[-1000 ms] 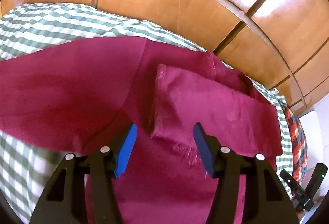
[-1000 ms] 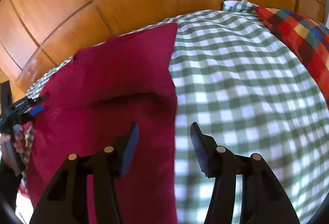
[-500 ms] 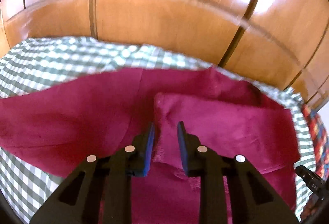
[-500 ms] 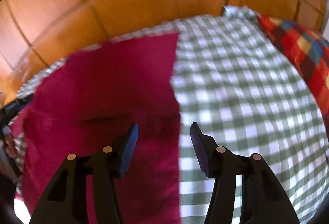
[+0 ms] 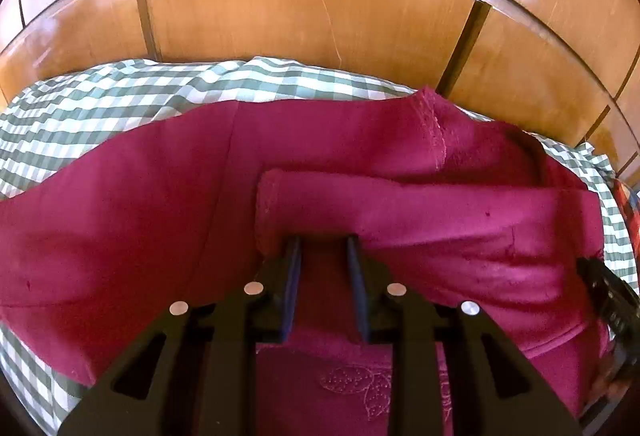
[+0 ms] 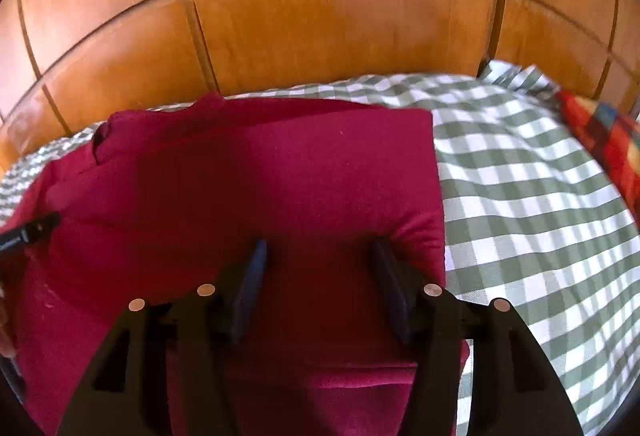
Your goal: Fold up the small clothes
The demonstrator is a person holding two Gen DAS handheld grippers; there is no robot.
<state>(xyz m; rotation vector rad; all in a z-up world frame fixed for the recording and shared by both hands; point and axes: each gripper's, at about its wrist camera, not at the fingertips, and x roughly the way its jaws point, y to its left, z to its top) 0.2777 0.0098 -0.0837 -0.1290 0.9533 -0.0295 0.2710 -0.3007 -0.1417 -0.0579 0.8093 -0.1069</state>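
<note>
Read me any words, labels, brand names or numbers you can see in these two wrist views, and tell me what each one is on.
None: no readable text in either view.
The red garment bears only a stitched leaf-like motif, no letters.
The checked sheet, the wooden panels, the multicoloured plaid cloth, the left gripper and the right gripper show no writing.

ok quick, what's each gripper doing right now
left gripper: jaws opening slightly, fold of the red garment between them
right gripper: jaws open astride the garment's edge, gripping nothing
</note>
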